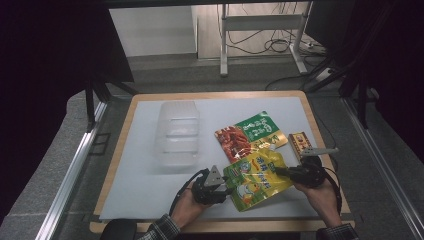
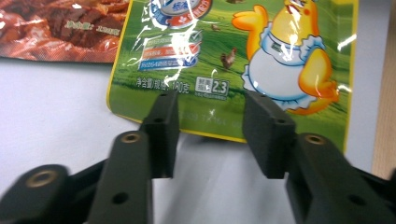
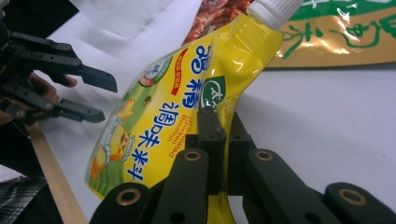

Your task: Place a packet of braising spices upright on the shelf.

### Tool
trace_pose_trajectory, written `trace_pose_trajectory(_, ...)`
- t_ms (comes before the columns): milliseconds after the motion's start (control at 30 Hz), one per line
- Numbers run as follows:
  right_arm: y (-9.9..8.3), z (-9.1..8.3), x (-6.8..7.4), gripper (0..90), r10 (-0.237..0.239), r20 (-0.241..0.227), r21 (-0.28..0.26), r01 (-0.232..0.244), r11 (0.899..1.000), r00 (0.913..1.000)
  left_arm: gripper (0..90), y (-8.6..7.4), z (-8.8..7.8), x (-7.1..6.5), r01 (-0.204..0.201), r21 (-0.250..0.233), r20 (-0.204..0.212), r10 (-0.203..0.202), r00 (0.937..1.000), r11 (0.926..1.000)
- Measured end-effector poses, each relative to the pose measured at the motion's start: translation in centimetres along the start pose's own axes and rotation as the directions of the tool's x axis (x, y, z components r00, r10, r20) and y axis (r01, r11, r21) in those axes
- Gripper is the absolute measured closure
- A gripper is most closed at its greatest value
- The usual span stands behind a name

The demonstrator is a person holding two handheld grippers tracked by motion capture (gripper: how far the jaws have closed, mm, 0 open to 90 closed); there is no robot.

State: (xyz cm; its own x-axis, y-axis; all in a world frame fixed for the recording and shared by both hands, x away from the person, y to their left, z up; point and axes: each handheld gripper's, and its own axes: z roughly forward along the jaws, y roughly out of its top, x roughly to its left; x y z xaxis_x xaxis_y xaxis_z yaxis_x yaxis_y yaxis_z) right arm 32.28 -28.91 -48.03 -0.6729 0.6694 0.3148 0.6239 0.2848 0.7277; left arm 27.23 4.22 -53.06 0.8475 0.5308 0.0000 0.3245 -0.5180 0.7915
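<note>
A yellow and green spouted pouch point(image 1: 257, 177) with a cartoon chicken lies at the front of the white mat point(image 1: 145, 175), between both grippers. My right gripper point(image 1: 280, 172) is shut on the pouch's right edge; in the right gripper view the jaws point(image 3: 217, 121) pinch the yellow film below the white cap point(image 3: 275, 9), and the pouch point(image 3: 159, 126) is lifted and bent. My left gripper point(image 1: 227, 189) stands open at the pouch's left edge. In the left gripper view its tips point(image 2: 210, 112) straddle the pouch's bottom border point(image 2: 210, 60) without pressing it.
A red and green food pouch point(image 1: 247, 132) lies just behind the yellow one. A clear plastic container point(image 1: 177, 132) stands at the mat's middle left. A small brown box point(image 1: 299, 142) sits near the right edge. The wooden table rim point(image 1: 220, 226) runs along the front.
</note>
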Motion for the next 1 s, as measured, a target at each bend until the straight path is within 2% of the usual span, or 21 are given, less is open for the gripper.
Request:
trace_pose_trajectory(100,0.2,-0.2,0.2,88.6,-0.013,-0.008,-0.011,0.013,1.0,0.9999,42.6,-0.3,-0.2,-0.1,-0.011,0.01,-0.004,0.011,0.9999,0.9999)
trace_pose_trajectory(200,0.5,-0.4,0.4,88.5,-0.016,-0.034,-0.027,0.015,1.0,0.9993,38.0,-0.5,-0.5,0.0,-0.001,0.01,0.004,0.001,1.0,0.9999)
trace_pose_trajectory(400,1.3,-0.9,1.4,88.4,-0.046,-0.045,-0.042,0.044,0.998,0.9979,26.6,-0.7,-1.6,-0.2,0.013,-0.022,0.009,-0.013,0.9999,0.9997)
trace_pose_trajectory(500,1.8,-1.2,1.9,88.1,-0.054,-0.048,-0.047,0.052,0.998,0.9974,22.2,-0.8,-2.1,0.0,0.033,-0.039,0.008,-0.032,0.9994,0.9987)
trace_pose_trajectory(800,2.5,-1.3,2.5,88.3,-0.058,-0.065,-0.042,0.056,0.998,0.9961,13.9,-1.1,-2.6,0.1,0.045,-0.04,-0.016,-0.046,0.9988,0.9982)
trace_pose_trajectory(1000,3.5,-1.5,3.1,88.5,-0.081,-0.074,-0.041,0.078,0.996,0.994,9.4,-1.4,-3.2,0.1,0.044,-0.043,-0.025,-0.045,0.9987,0.9981)
